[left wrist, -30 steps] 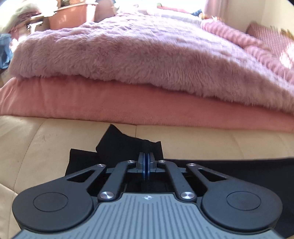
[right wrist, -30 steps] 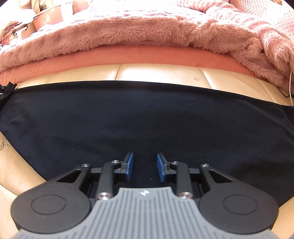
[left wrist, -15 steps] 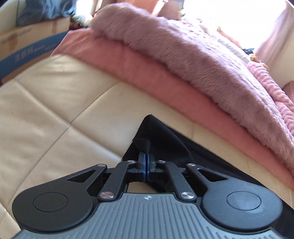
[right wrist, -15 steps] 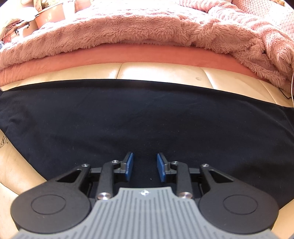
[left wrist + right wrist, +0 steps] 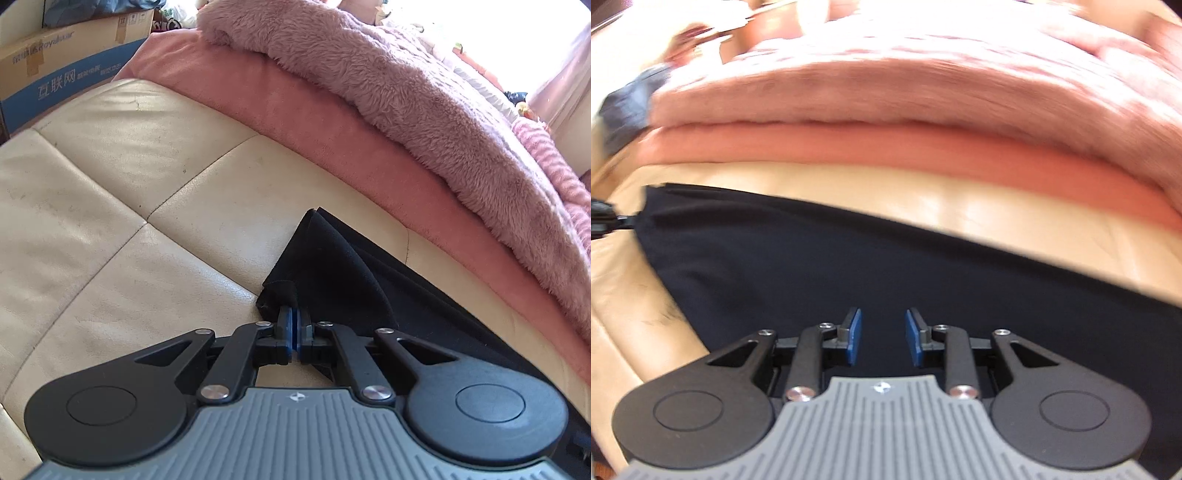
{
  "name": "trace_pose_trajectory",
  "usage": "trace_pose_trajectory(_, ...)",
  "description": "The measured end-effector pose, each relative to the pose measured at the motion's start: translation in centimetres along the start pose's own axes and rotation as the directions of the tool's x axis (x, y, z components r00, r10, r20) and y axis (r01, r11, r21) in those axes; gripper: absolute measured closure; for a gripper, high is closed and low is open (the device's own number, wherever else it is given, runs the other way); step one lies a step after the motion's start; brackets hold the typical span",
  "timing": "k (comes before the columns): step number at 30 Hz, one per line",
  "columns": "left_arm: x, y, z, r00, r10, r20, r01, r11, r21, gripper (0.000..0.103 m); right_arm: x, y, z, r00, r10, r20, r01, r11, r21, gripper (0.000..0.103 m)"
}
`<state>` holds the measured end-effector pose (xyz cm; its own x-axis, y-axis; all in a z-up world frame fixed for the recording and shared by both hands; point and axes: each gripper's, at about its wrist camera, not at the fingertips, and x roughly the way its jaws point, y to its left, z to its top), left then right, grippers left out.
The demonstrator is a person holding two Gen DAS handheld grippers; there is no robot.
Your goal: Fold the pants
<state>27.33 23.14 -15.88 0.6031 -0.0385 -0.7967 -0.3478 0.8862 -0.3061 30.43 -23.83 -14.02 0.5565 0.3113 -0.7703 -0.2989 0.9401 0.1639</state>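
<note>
Black pants (image 5: pixel 332 254) lie stretched along a cream leather cushion (image 5: pixel 110 229). My left gripper (image 5: pixel 294 314) is shut on a bunched corner at the pants' end, and the cloth rises in a small peak just beyond the blue pads. In the blurred right wrist view, my right gripper (image 5: pixel 882 326) stands open over the flat middle of the pants (image 5: pixel 849 258). Nothing is between its blue pads (image 5: pixel 854 336). At that view's left edge a dark gripper part (image 5: pixel 602 221) meets the pants' corner.
A salmon blanket (image 5: pixel 332 122) with a fluffy mauve one (image 5: pixel 424 92) on top is piled behind the pants. A cardboard box (image 5: pixel 70 70) stands at the far left. Bare cream cushion spreads left of the pants' end.
My left gripper kept its hold on the pants' corner, rolled and drew it out to the left. My right gripper, still open, has swung left over the pants, so its view is now blurred.
</note>
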Motion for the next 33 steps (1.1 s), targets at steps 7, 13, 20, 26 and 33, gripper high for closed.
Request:
trace_pose_trajectory(7, 0.3, -0.8, 0.5, 0.998, 0.043, -0.037, -0.042, 0.998, 0.042, 0.101, 9.1, 10.5, 7.6, 0.982, 0.185, -0.033, -0.186, 0.934, -0.304, 0.079)
trace_pose_trajectory(13, 0.1, -0.2, 0.5, 1.0, 0.009, -0.03, -0.008, 1.0, 0.027, 0.101, 13.7, 18.9, 11.9, 0.956, 0.287, -0.063, -0.28, 0.821, -0.497, 0.079)
trace_pose_trajectory(20, 0.0, 0.4, 0.4, 1.0, -0.028, -0.014, 0.029, 0.999, 0.022, 0.101, 18.2, 22.8, 14.5, 0.944, 0.289, -0.156, -0.323, 0.723, -0.611, 0.08)
trace_pose_trajectory(26, -0.6, 0.9, 0.2, 0.997, -0.07, 0.037, 0.07, 0.998, 0.002, 0.102, 18.1, 23.4, 14.2, 0.944, 0.303, -0.129, -0.31, 0.684, -0.661, 0.103)
trace_pose_trajectory(33, -0.4, 2.0, -0.5, 0.996, -0.056, 0.074, 0.06, 0.997, -0.054, 0.102, 18.5, 22.7, 15.2, 0.955, 0.291, -0.062, -0.268, 0.753, -0.602, 0.103)
